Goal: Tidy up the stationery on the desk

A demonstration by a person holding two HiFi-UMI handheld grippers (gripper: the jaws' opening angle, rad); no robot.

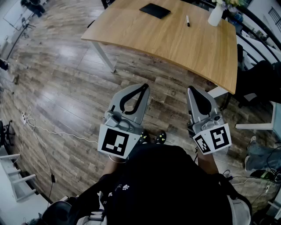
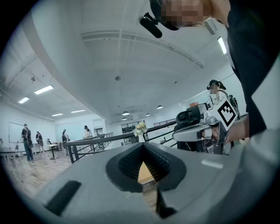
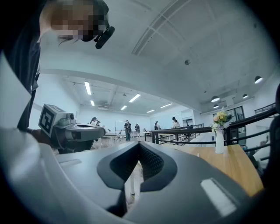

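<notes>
A wooden desk (image 1: 184,44) stands ahead of me across a stretch of floor. On it lie a black notebook (image 1: 155,10) at the far side and a black pen (image 1: 188,20) to its right. My left gripper (image 1: 143,87) and right gripper (image 1: 191,89) are held level in front of my body, well short of the desk, both shut with nothing between the jaws. In the left gripper view my left gripper (image 2: 142,145) has its tips together, and the right gripper's body (image 2: 205,124) shows at the right. In the right gripper view my right gripper (image 3: 139,143) is likewise shut beside the desk (image 3: 232,164).
A white vase with flowers (image 1: 217,13) stands at the desk's far right corner, seen as a white vase (image 3: 219,136) in the right gripper view. A black railing (image 3: 188,131) runs behind the desk. A white cable (image 1: 48,129) trails on the wood floor at the left. Several people stand far off.
</notes>
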